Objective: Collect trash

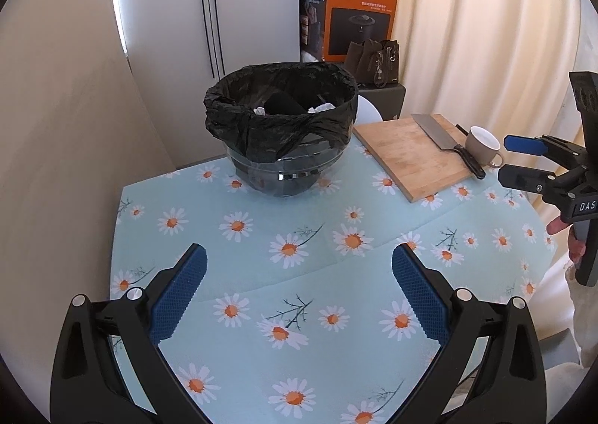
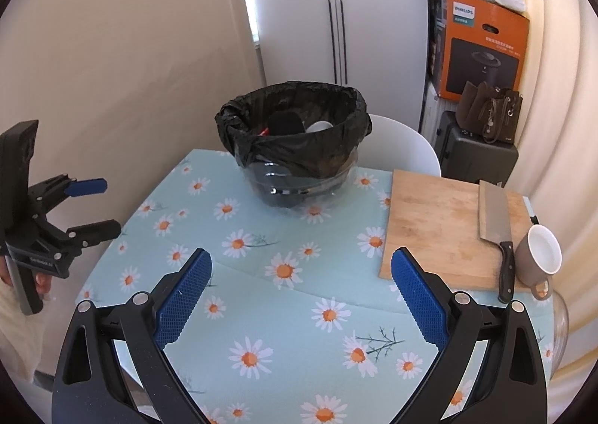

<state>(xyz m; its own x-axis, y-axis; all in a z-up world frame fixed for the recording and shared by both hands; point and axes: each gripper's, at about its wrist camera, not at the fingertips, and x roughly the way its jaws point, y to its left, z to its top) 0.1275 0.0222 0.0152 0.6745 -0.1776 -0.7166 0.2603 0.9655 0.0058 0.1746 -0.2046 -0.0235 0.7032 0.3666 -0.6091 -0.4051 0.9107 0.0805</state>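
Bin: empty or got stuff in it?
Not empty. The bin holds white crumpled pieces and a dark item inside the black liner; how full, cannot tell.

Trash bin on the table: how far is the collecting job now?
Done: the lined trash bin already holds white scraps and a dark item. In hand: nothing; the left gripper and right gripper are both open. Left: no loose trash shows on the tablecloth; only the cutting board, cleaver and mug remain.
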